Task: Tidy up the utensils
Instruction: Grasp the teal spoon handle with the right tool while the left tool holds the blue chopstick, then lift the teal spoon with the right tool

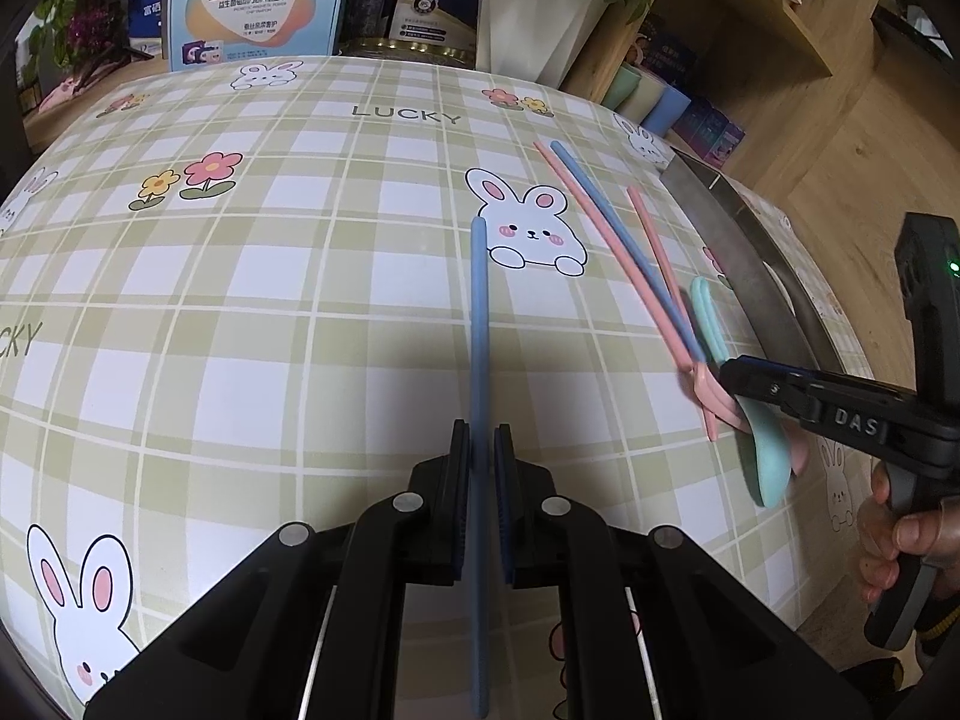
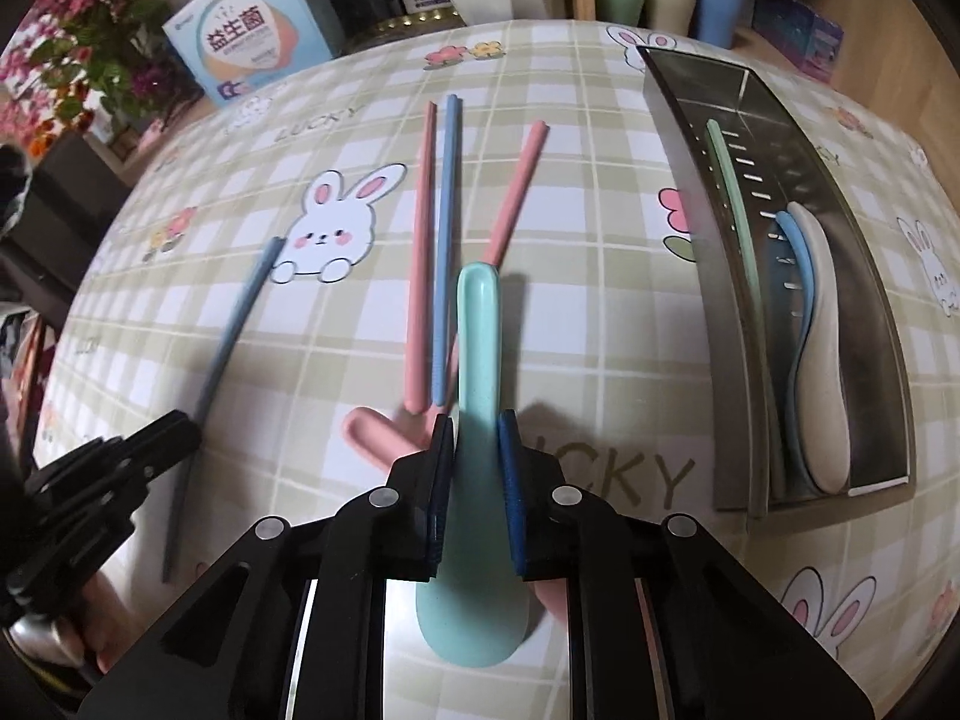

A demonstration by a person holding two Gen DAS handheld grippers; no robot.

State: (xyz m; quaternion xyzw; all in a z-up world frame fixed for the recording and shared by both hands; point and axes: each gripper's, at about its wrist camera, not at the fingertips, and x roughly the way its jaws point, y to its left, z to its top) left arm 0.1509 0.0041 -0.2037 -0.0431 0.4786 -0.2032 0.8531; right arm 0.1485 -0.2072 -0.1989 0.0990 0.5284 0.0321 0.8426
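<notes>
Left wrist: "LUCKY" on tablecloth (image 1: 240,300)

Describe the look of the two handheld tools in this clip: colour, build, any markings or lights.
Both are black plastic. The left tool and right tool each have two flat, blue-faced pads on angular linkage arms with round silver pivot pins and bright metal rails behind. Seen from the left wrist view, the right tool bears white "DAS" lettering, a small green light, and a pistol-style handle.
</notes>
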